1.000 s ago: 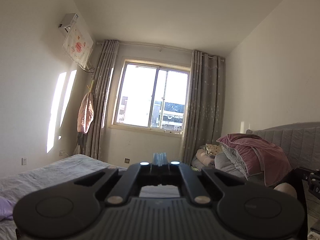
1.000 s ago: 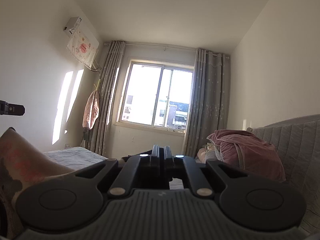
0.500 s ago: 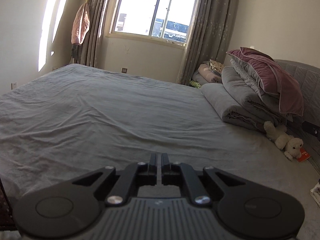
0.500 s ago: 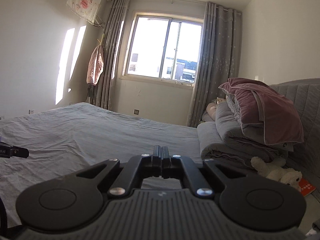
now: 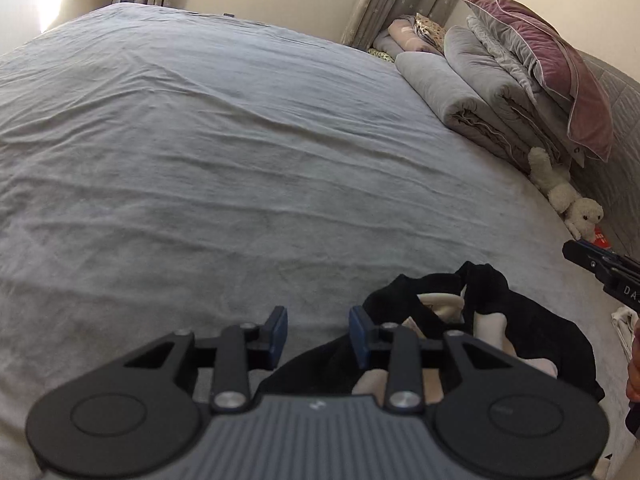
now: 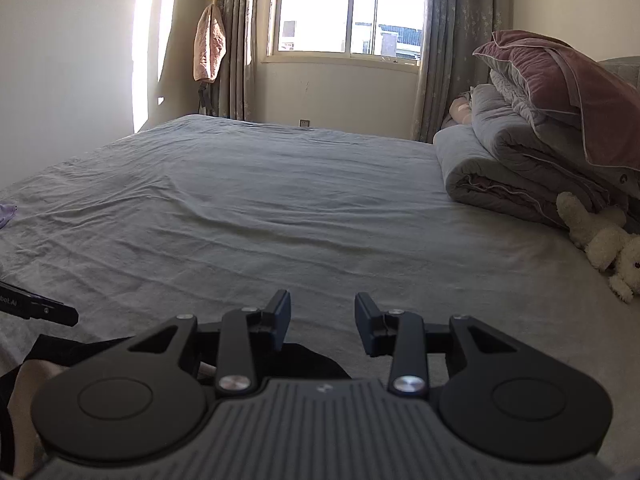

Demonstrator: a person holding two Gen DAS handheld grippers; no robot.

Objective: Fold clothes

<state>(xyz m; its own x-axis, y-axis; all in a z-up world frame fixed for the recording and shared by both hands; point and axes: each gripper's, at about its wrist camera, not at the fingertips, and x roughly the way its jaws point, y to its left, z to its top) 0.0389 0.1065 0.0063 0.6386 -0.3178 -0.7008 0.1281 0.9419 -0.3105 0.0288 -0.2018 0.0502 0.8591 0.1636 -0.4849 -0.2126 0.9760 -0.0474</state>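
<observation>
A crumpled black garment with cream patches (image 5: 480, 320) lies in a heap on the grey bed sheet (image 5: 240, 140) near the front edge. My left gripper (image 5: 318, 330) hovers at the heap's left edge, its jaws opening, with only sheet and a dark fold showing between them. My right gripper (image 6: 322, 318) is also opening and holds nothing; the black garment (image 6: 304, 360) shows just under its left finger. The right gripper's tip (image 5: 600, 266) pokes in at the right of the left wrist view. The left gripper's tip (image 6: 36, 308) shows at the left of the right wrist view.
Rolled grey quilts (image 5: 472, 92) and a mauve pillow (image 5: 560, 68) are stacked along the headboard at right, with a cream plush toy (image 5: 568, 196) beside them. A window (image 6: 348, 8) with grey curtains is at the far wall. A lilac cloth (image 6: 6, 214) lies at the bed's left edge.
Both grippers tilted down from the window and ceiling toward the bed. Both went from shut to partly open. The black garment came into view.
</observation>
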